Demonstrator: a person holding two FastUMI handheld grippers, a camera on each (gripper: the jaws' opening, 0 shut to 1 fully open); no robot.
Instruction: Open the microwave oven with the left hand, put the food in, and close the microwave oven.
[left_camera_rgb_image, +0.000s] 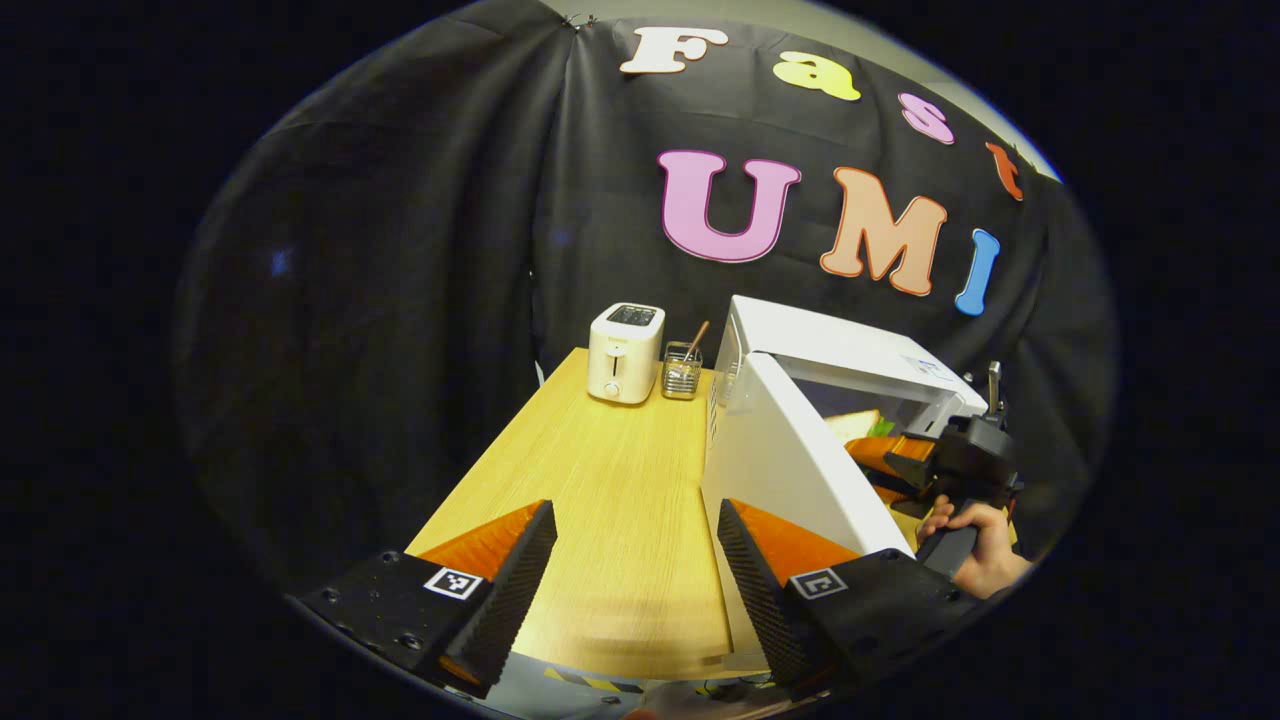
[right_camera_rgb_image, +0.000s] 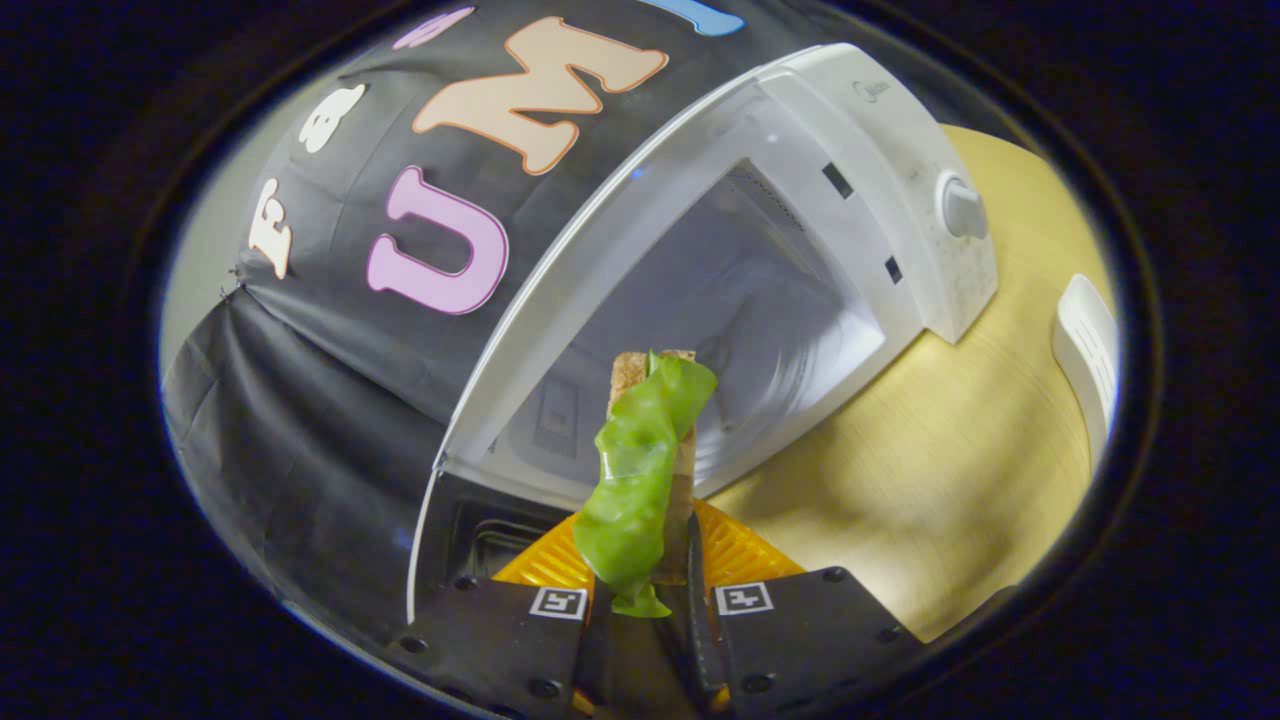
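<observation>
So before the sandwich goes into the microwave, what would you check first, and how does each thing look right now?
1. Microwave door open: ok, it stands swung wide.
2. Sandwich held firmly: ok, the right gripper has its jaws shut on it, lettuce hanging over the front.
3. Cavity free for the food: ok as far as it shows; its near floor is hidden behind the sandwich.
4. Left gripper out of the way: ok, jaws open and holding nothing, over the table beside the door.
5. Sandwich lined up with the opening: ok, it points straight at it.
6. Whether the lettuce will catch on the door frame: cannot tell.
</observation>
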